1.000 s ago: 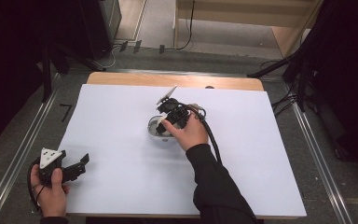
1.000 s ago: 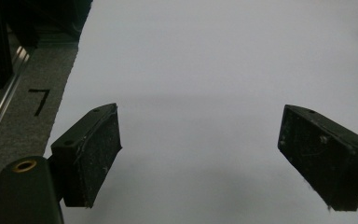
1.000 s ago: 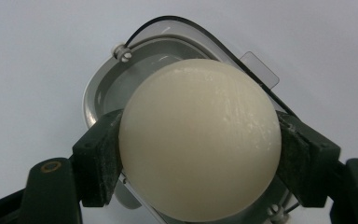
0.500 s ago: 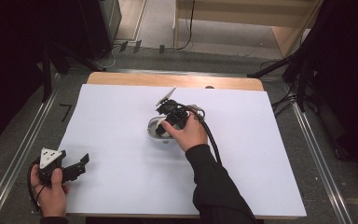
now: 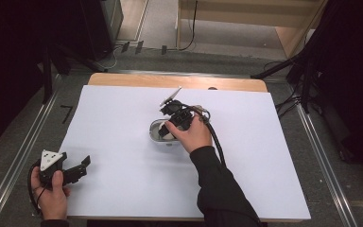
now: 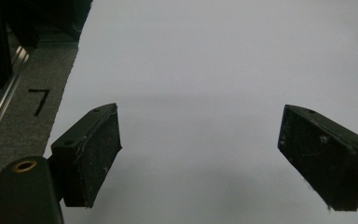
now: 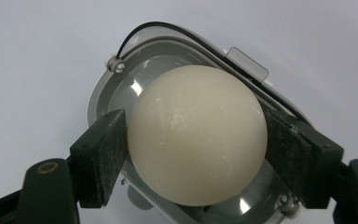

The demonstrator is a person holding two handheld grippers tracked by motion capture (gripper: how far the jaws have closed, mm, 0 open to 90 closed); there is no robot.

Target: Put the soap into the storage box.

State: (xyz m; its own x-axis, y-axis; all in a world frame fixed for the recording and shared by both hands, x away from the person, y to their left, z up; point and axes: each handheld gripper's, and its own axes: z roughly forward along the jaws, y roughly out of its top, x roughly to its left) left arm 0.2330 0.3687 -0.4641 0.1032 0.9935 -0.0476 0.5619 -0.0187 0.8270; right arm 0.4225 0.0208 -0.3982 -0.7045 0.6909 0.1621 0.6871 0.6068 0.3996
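The right gripper [image 7: 196,149], its jaws just widening around the cream ball [image 7: 196,135], needed slow release over the tray [image 7: 103,88], while the left gripper [image 6: 200,154], at seven o'clock, stood spread.

black "7"-shaped mark [image 6: 39,100], grey floor [image 6: 14,130]

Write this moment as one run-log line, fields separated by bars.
right gripper: jaws just opening, pads at cream ball over grey container | left gripper: open, nothing between its jaws | white sheet
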